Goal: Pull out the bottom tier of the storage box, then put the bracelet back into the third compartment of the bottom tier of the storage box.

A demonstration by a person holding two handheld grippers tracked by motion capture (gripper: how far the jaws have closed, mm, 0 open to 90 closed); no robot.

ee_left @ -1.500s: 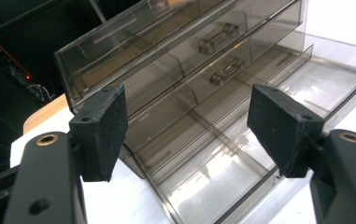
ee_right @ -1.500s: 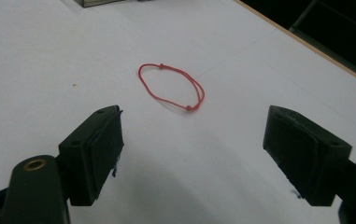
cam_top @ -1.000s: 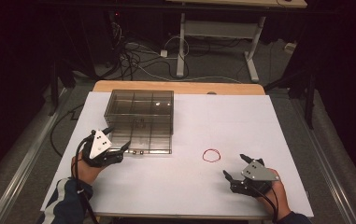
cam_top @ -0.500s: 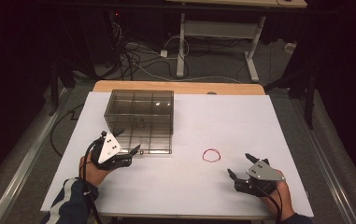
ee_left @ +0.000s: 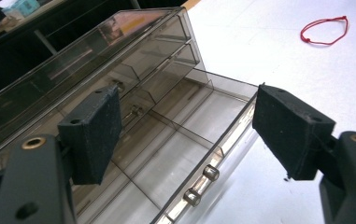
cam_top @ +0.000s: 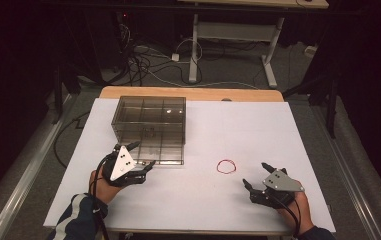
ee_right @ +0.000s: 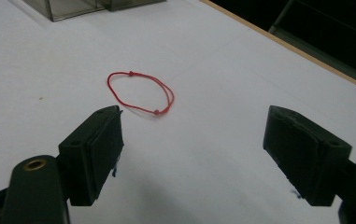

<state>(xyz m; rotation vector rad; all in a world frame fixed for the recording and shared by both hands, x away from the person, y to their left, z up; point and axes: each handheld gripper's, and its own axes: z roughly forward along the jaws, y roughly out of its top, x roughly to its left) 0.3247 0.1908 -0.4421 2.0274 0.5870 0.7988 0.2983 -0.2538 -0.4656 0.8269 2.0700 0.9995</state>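
The left gripper [cam_top: 139, 156] hovered at the near edge of a smoky clear drawer box [cam_top: 150, 127], its jaws released and spread wide with nothing pinched between them. In the left gripper view the box's lowest drawer [ee_left: 185, 140] stood pulled out toward the jaws, and its front wall ran through the gap between them, nearer the right-hand jaw than the left. Two small metal knobs [ee_left: 202, 184] on that front wall sat low in the gap, just ahead of the jaw roots and apart from both pads. The drawer's inner dividers showed between the jaws, and its compartments looked bare.

The right gripper [cam_top: 258, 176] rested low over the white table [cam_top: 288, 130], jaws likewise released and holding nothing. A red string loop [ee_right: 140, 92] lay flat on the table just beyond the jaw tips; in the right gripper view its near edge came close to the tip of the left-hand jaw without touching it, and it lay well apart from the right-hand jaw. In the high view the loop [cam_top: 226, 166] sat between the two grippers, closer to the right one and clear of the box.
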